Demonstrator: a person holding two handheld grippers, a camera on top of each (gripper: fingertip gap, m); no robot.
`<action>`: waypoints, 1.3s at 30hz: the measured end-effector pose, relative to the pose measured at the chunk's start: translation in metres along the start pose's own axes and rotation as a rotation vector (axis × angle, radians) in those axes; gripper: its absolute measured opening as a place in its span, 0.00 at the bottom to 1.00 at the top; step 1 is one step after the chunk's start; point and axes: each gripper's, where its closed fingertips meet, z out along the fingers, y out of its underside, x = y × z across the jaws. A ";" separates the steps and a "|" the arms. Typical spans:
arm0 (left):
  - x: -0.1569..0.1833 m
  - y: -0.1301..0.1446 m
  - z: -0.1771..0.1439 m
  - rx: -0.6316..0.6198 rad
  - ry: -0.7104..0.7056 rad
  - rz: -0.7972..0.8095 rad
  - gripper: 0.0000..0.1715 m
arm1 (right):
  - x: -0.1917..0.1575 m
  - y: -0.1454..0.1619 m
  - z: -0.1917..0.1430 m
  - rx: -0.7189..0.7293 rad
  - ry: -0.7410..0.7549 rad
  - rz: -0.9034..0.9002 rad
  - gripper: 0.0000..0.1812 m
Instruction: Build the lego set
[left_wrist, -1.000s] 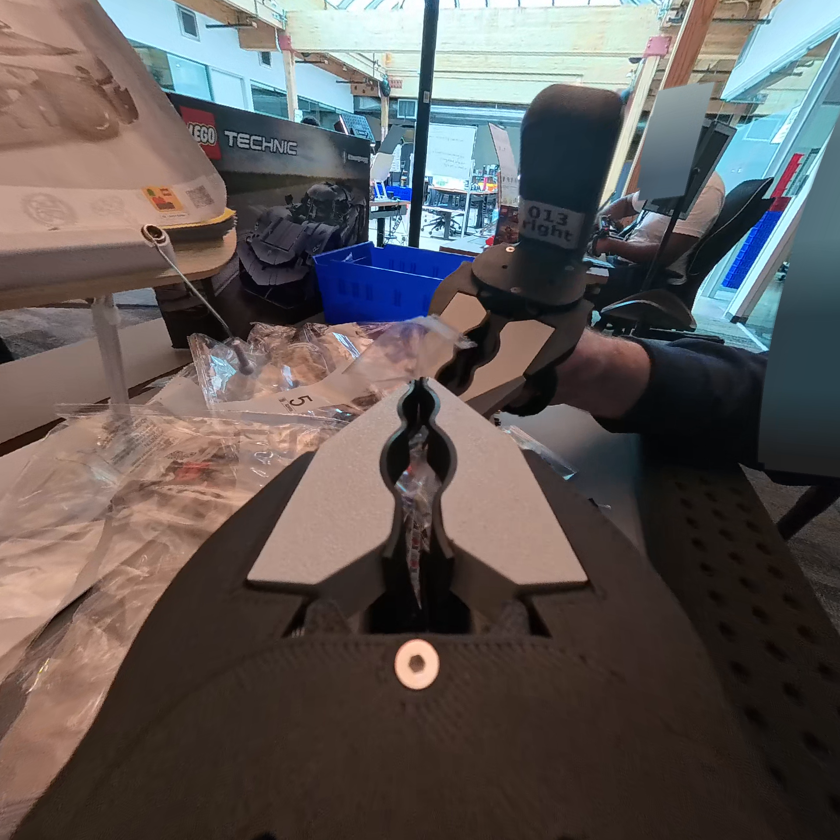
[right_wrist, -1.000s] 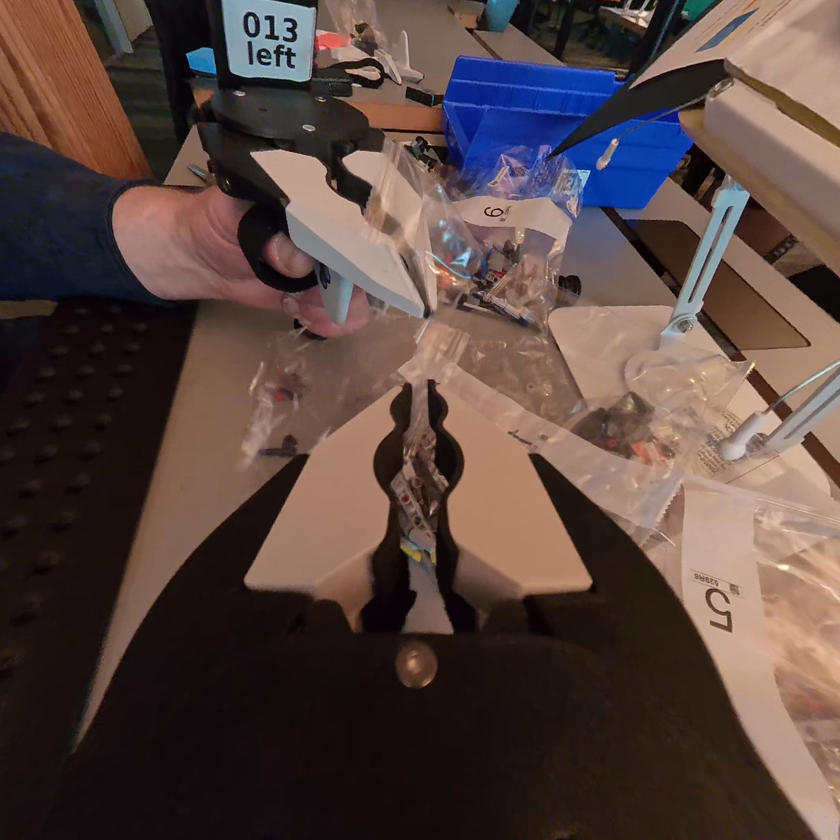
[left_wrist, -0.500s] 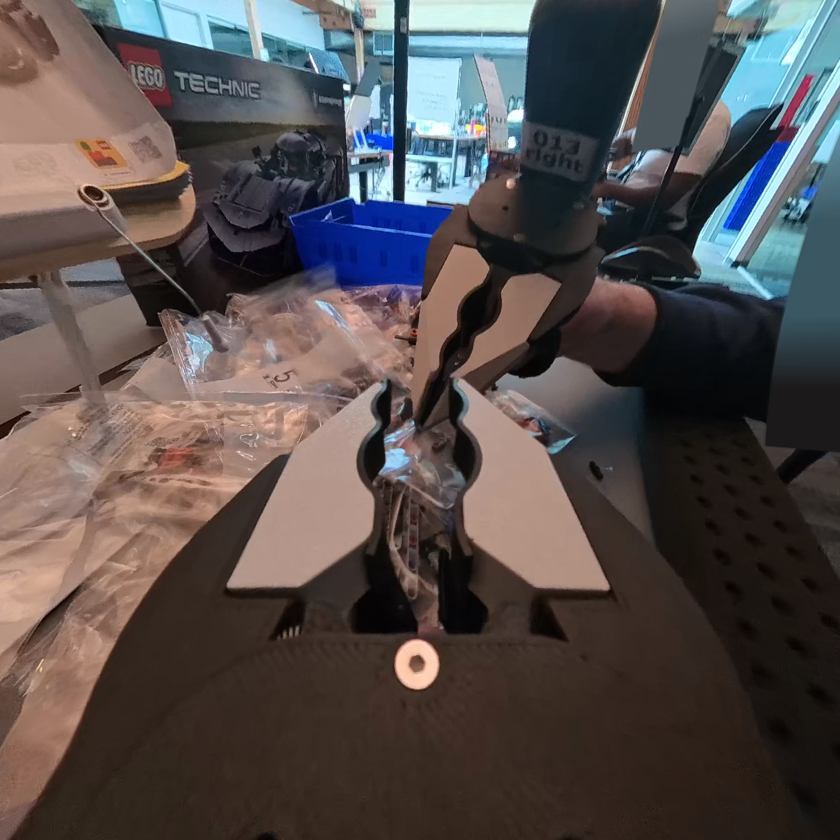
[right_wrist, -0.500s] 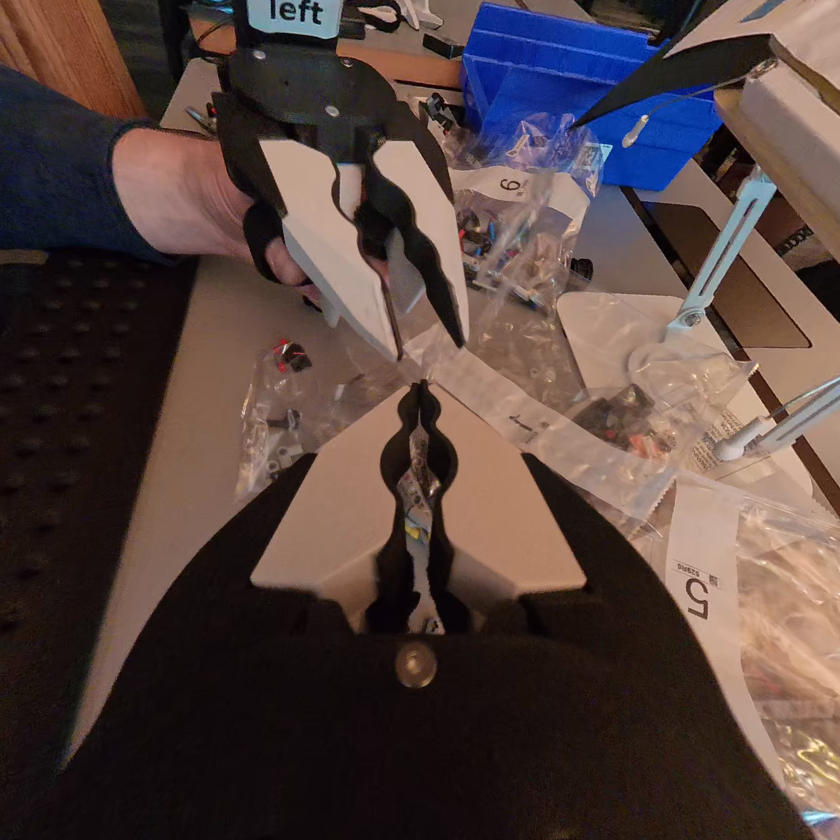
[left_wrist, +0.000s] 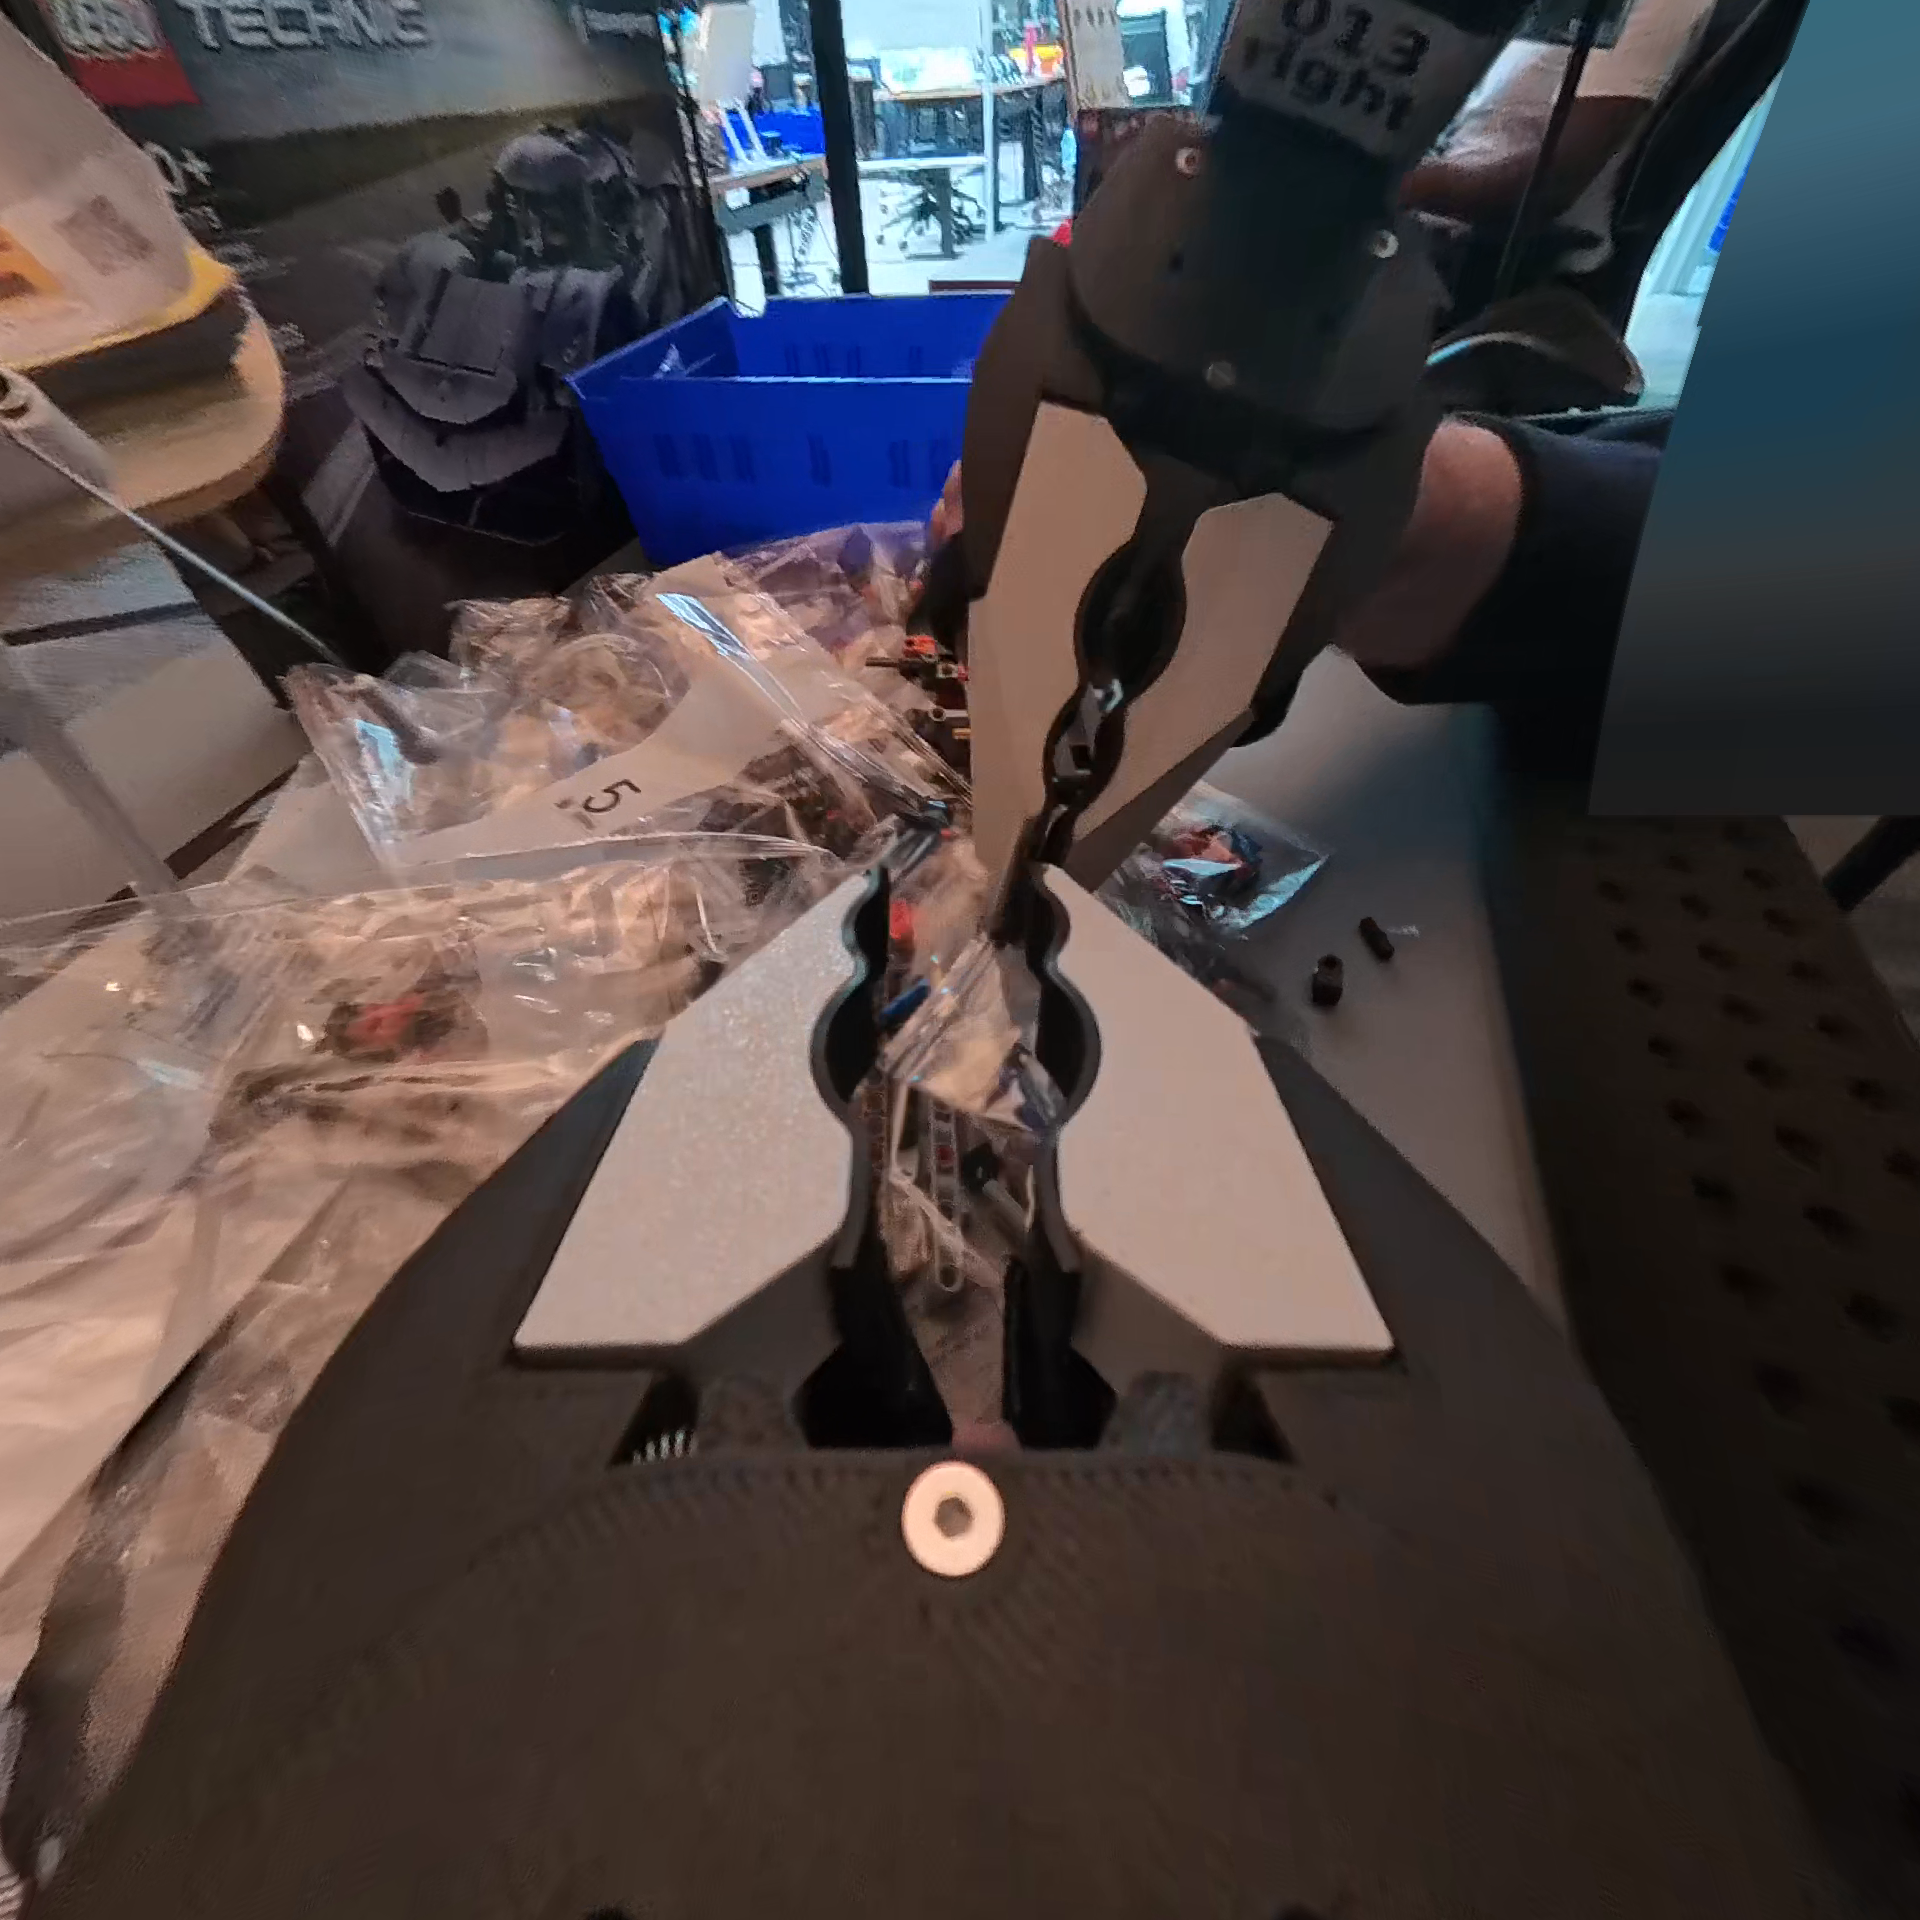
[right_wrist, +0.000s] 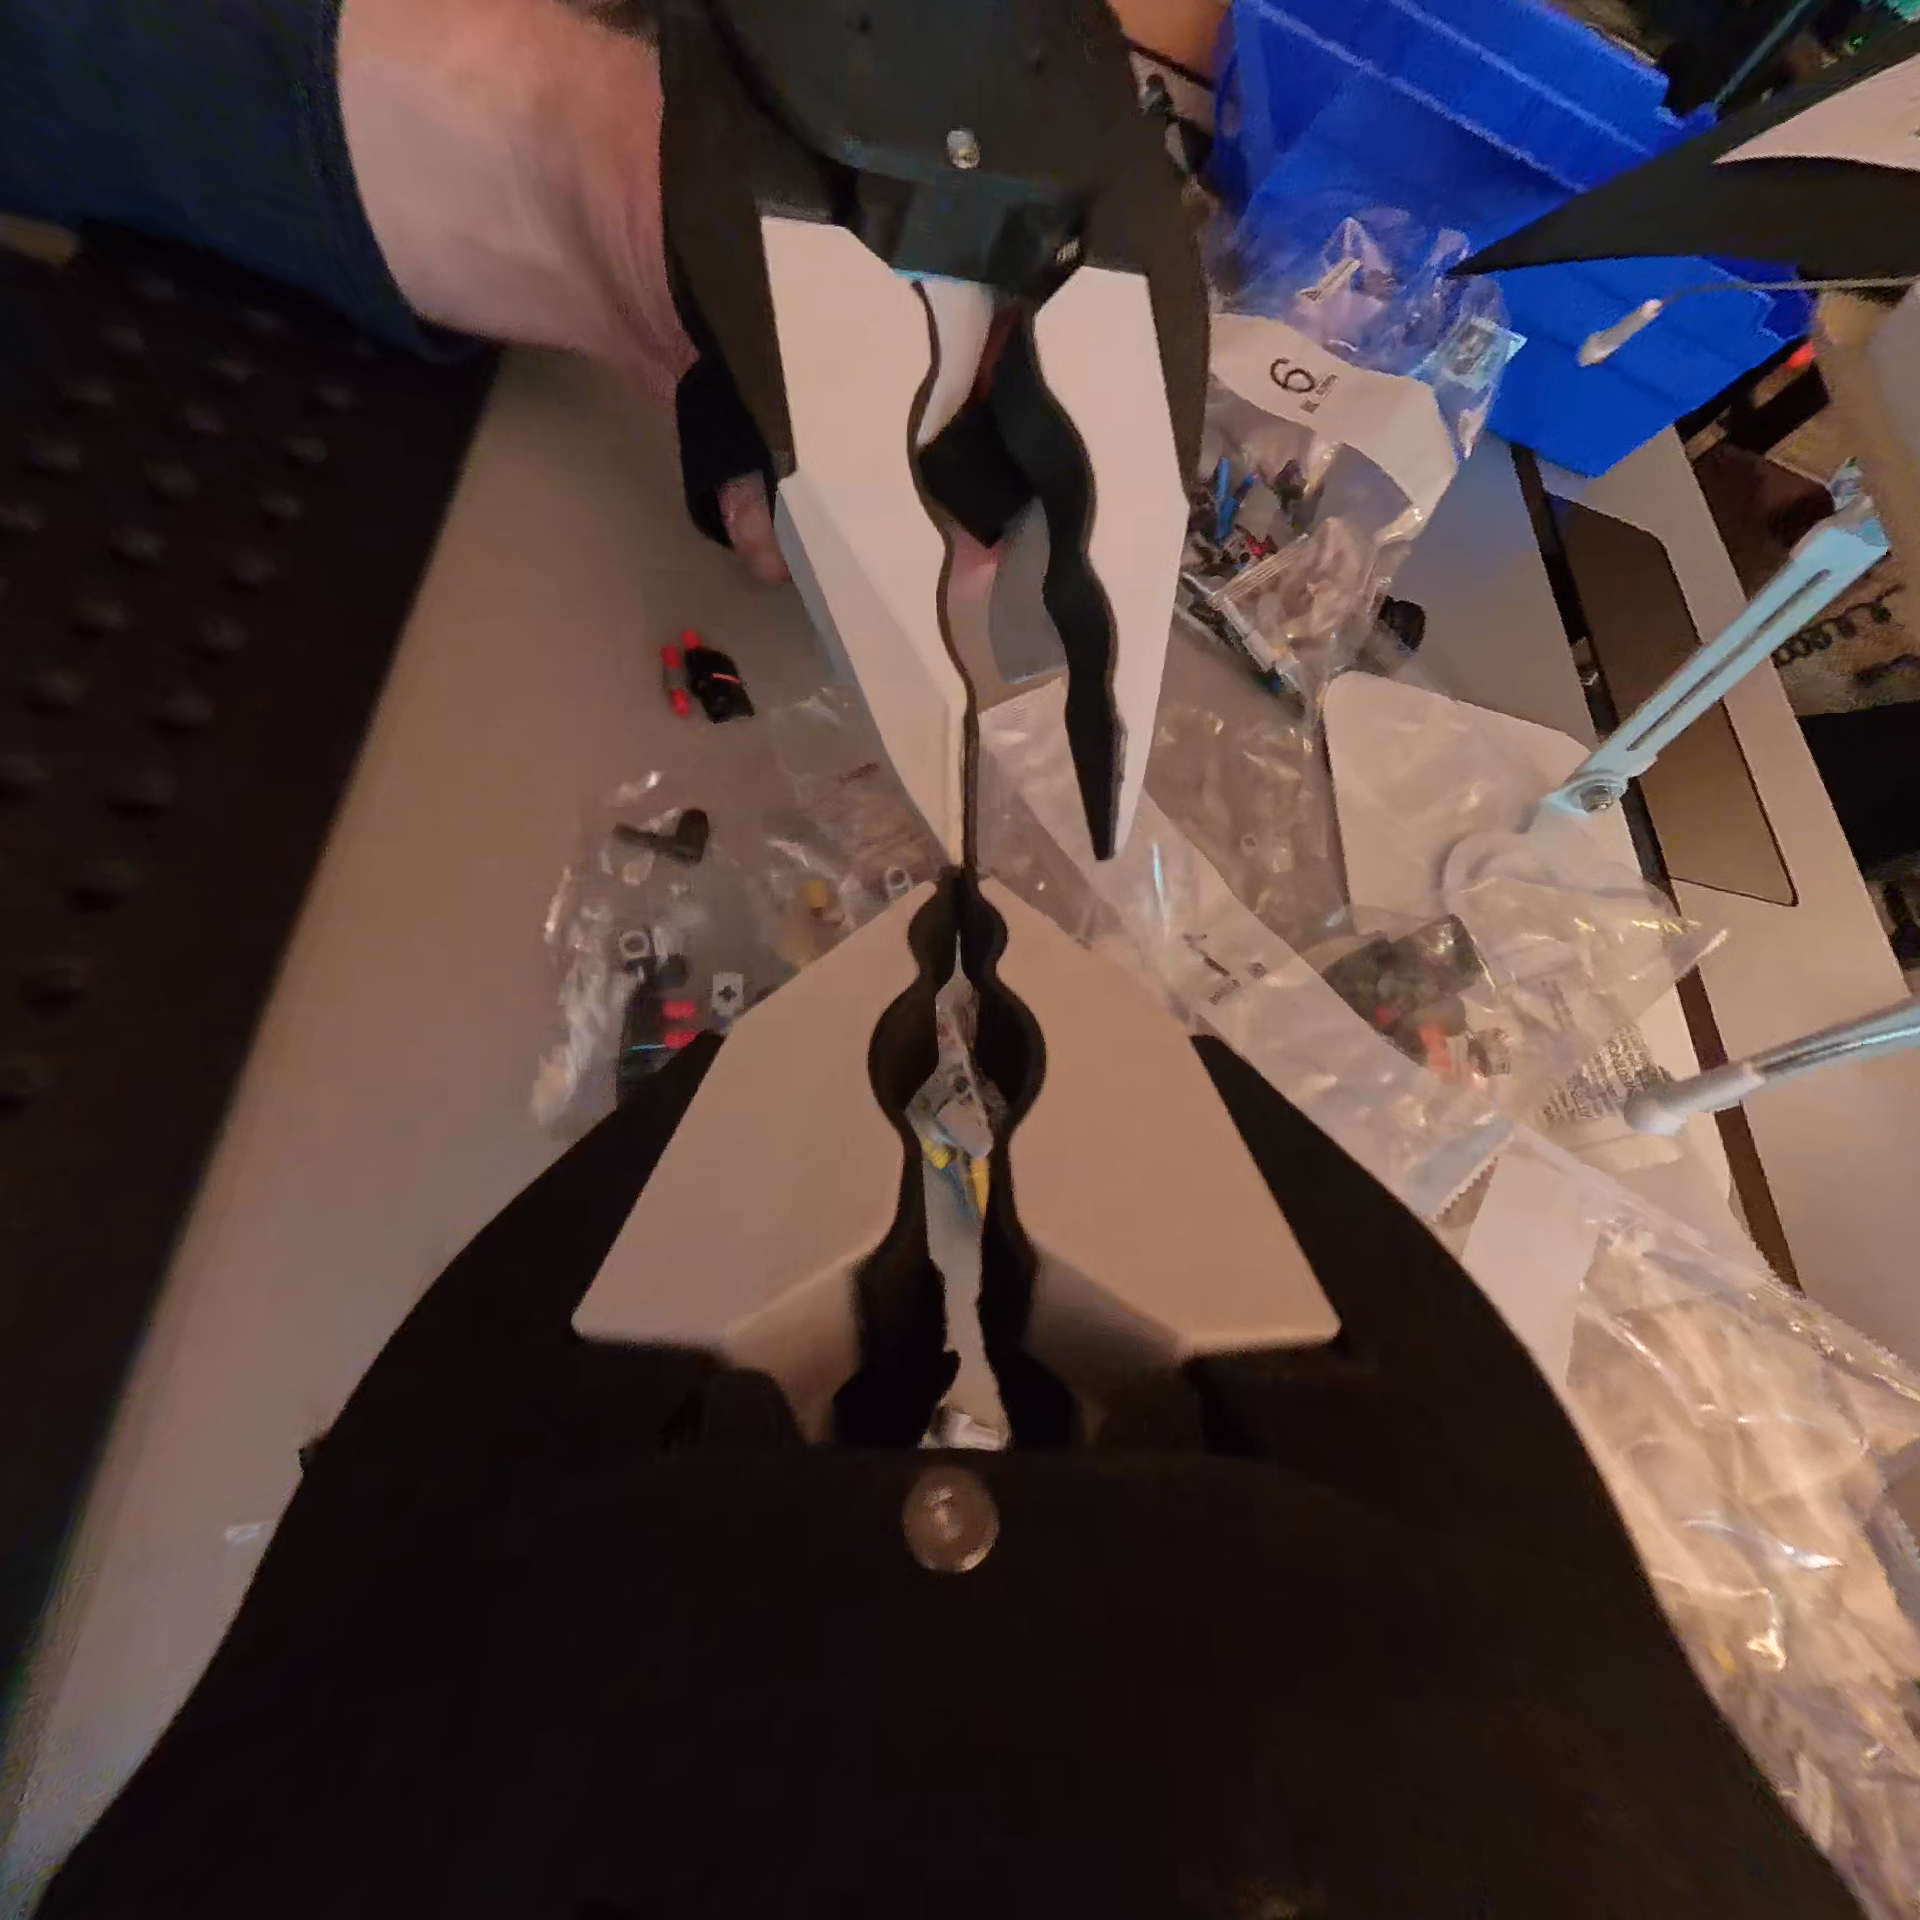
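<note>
A grey table (right_wrist: 416, 1039) in an open workshop is strewn with clear part bags; a blue bin (left_wrist: 790, 436) stands behind. The right gripper (right_wrist: 961, 894) is pinched closed on a small clear bag of Lego pieces (left_wrist: 961, 1023). The left gripper (left_wrist: 961, 883), fingers parted, straddles that bag's upper edge.

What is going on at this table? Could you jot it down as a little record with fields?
setting: grey table strewn with larger clear bags of small parts
right hand-held gripper: shut on the top of a small clear bag
left hand-held gripper: open, same bag between its fingers
behind: blue bin
loose: two small black pieces on the table
</note>
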 end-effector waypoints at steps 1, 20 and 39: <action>0.002 0.003 0.001 -0.013 0.013 -0.003 0.14 | -0.001 0.002 0.001 -0.012 -0.001 -0.014 0.00; 0.007 0.011 0.005 -0.041 0.054 -0.024 0.10 | -0.013 -0.003 -0.008 0.034 -0.070 -0.045 0.00; 0.026 0.013 0.004 -0.038 0.212 -0.120 0.13 | -0.020 -0.001 -0.013 0.046 -0.102 -0.077 0.00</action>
